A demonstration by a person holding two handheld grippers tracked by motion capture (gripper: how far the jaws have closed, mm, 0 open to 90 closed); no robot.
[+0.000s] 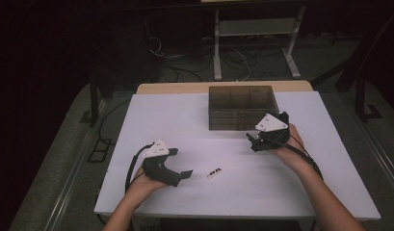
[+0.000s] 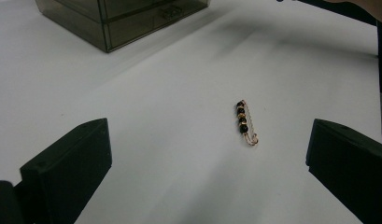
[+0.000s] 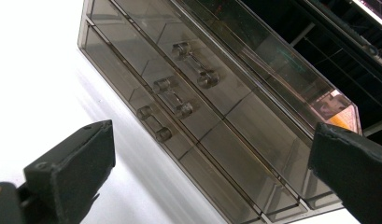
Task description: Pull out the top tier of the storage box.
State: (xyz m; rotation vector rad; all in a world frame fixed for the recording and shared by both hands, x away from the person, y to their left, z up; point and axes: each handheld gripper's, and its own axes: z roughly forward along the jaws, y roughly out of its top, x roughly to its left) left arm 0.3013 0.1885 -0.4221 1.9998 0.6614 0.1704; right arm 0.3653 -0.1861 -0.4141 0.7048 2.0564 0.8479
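Observation:
A small beaded pin point(image 1: 214, 173) with dark and gold beads on a thin wire lies on the white table point(image 1: 185, 120). My left gripper point(image 1: 182, 163) is held just left of it, open, its jaws pointing right toward it. In the left gripper view the pin point(image 2: 245, 122) lies ahead between the wide-apart jaws of that gripper point(image 2: 207, 154), untouched. My right gripper point(image 1: 252, 143) hovers open in front of a smoky clear drawer box point(image 1: 240, 107). The right gripper view faces the box front point(image 3: 216, 116), tilted, with three stacked drawer handles point(image 3: 173, 98); the jaws of that gripper point(image 3: 207, 163) hold nothing.
The drawer box point(image 2: 118, 18) stands at the table's far middle, all drawers closed. Bare white tabletop lies around the pin. Beyond the table, the dark floor holds cables and a white desk frame point(image 1: 255, 43).

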